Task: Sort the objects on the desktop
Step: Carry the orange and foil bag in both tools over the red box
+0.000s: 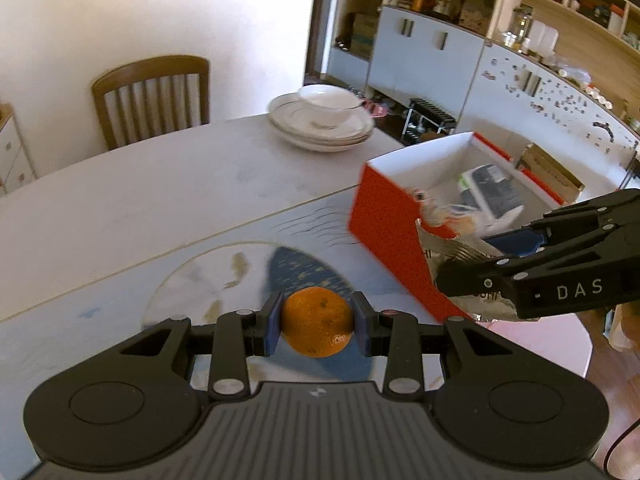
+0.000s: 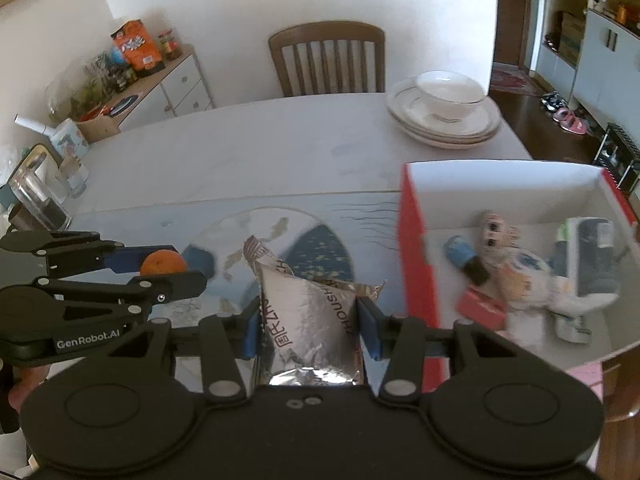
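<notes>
Mid-carry: left gripper [image 1: 316, 322] jaws pinching the orange [image 1: 317, 321], right gripper [image 2: 308, 322] jaws pinching the foil packet [image 2: 310, 332], both next need lowering into the red box [image 2: 412, 264].

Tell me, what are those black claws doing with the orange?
A person is tidying the table with two claws. The left claw is pinching an orange. The right claw is pinching a silver foil packet. Both are held above the table beside a red box that already holds a stuffed toy and other bits.

Two near, down-tilted wrist views over the table [image 1: 160, 200], both sharing the red box [image 2: 412, 248].
</notes>
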